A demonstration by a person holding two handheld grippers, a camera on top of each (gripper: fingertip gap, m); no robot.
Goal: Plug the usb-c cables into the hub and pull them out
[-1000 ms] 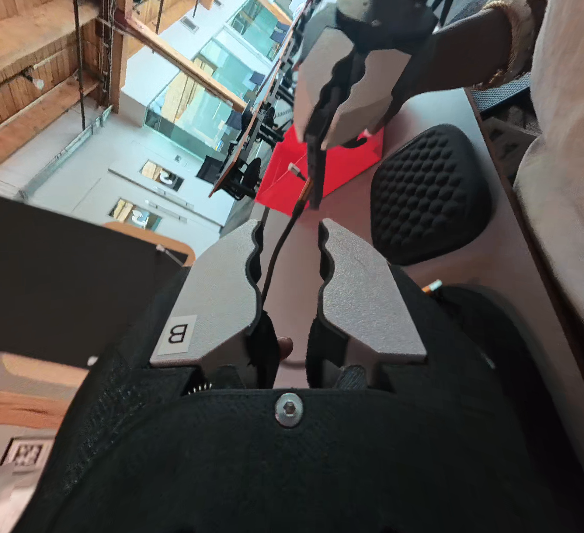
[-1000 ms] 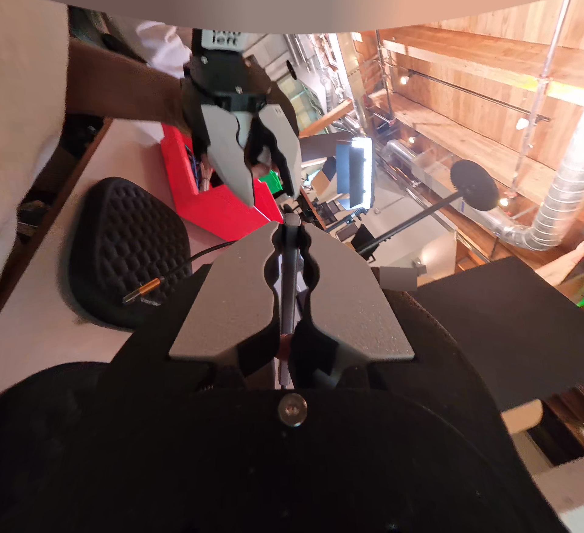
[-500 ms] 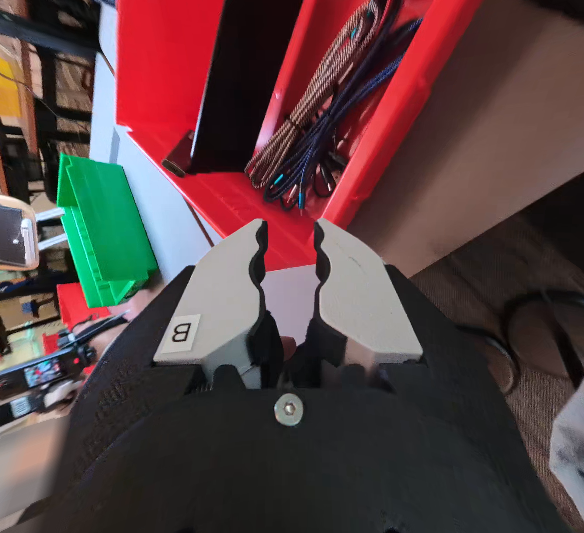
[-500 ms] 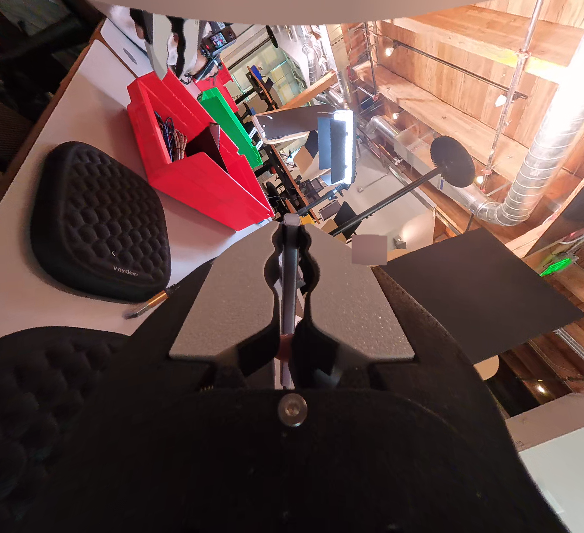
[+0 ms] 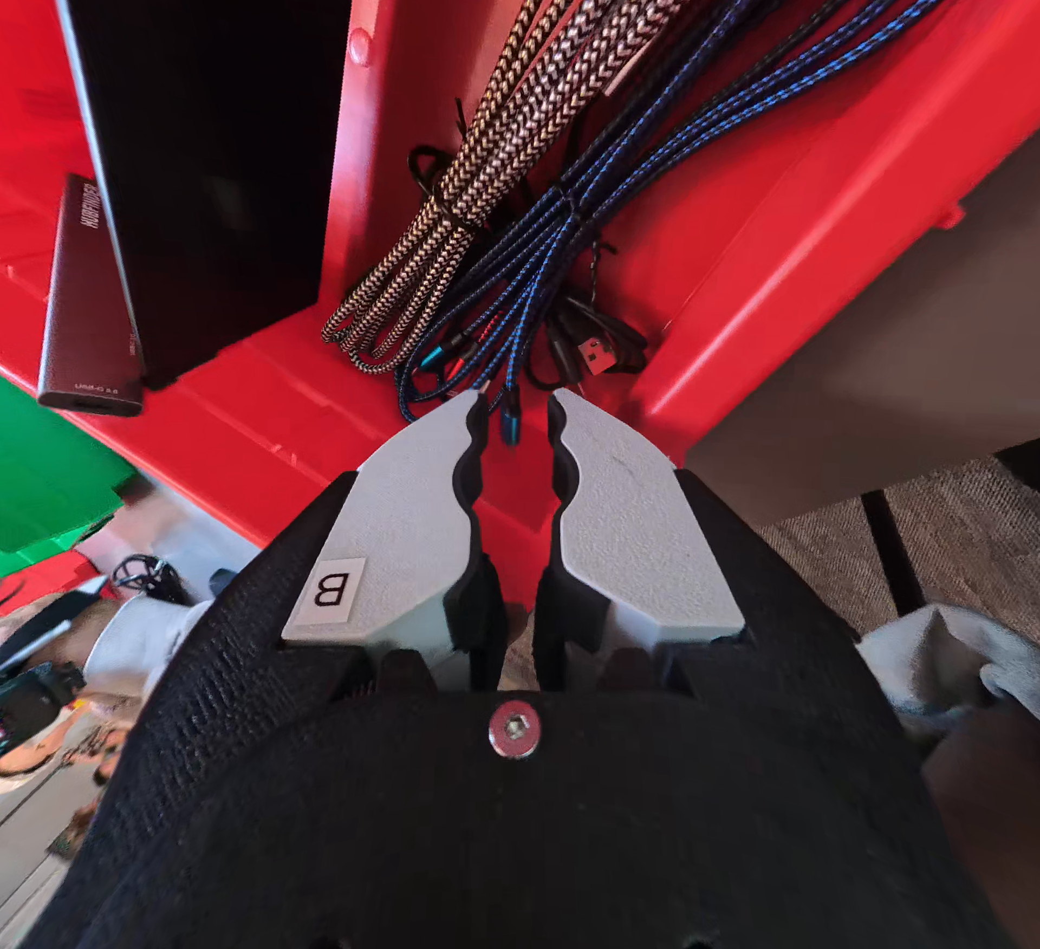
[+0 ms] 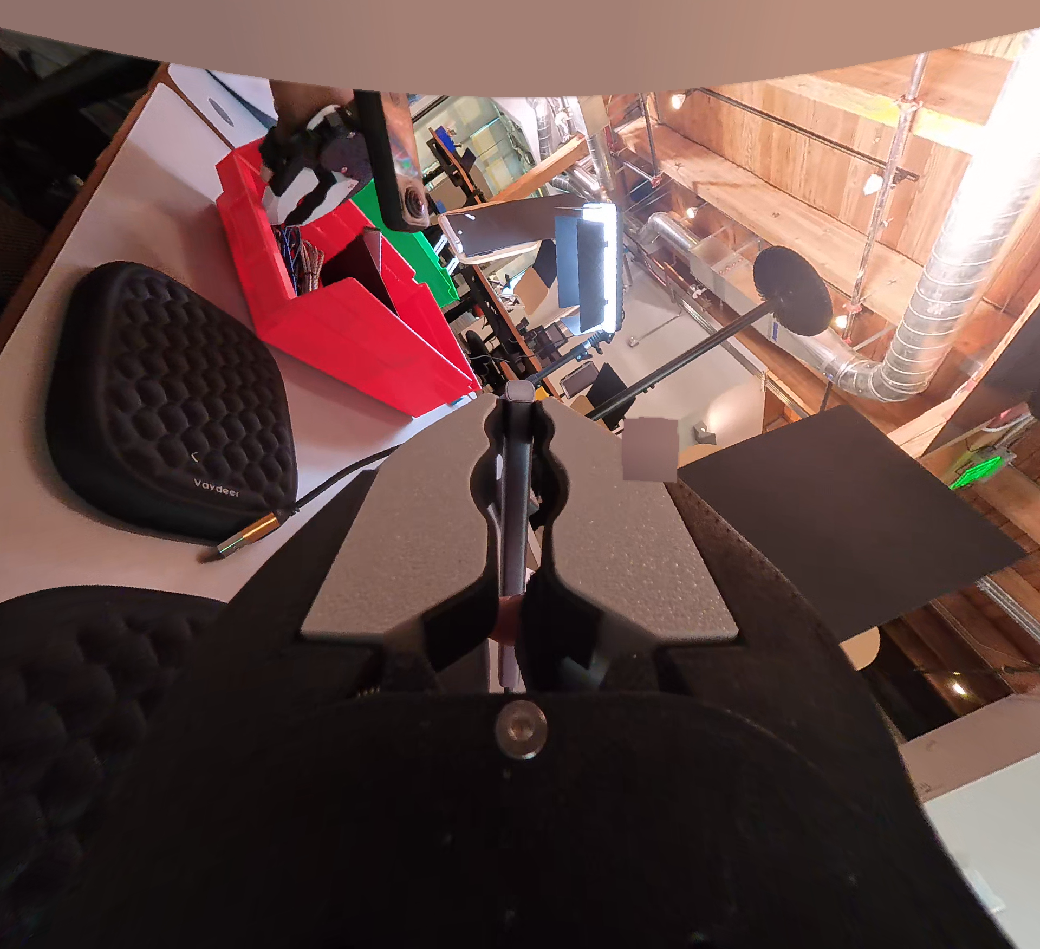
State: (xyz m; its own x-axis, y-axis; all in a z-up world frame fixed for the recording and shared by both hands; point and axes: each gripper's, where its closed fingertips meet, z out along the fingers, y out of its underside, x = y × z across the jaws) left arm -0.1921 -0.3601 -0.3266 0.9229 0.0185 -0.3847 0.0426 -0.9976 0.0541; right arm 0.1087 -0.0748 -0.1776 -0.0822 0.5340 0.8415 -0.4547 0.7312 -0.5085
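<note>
In red bin (image 5: 788, 258): braided blue cables (image 5: 664, 145), possibly bundled, blue-tipped.

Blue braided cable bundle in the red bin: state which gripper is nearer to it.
Left. The left gripper is open right at the blue braided cable bundle's plug ends in the red bin; the right gripper is outside the bin, shut on the hub.

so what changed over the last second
The left tool let go of the black cable it held beside the right tool, swung to the red bin and now hovers open over the blue braided cables. That cable's plug now lies on the desk. The right tool stays shut on the hub.
</note>
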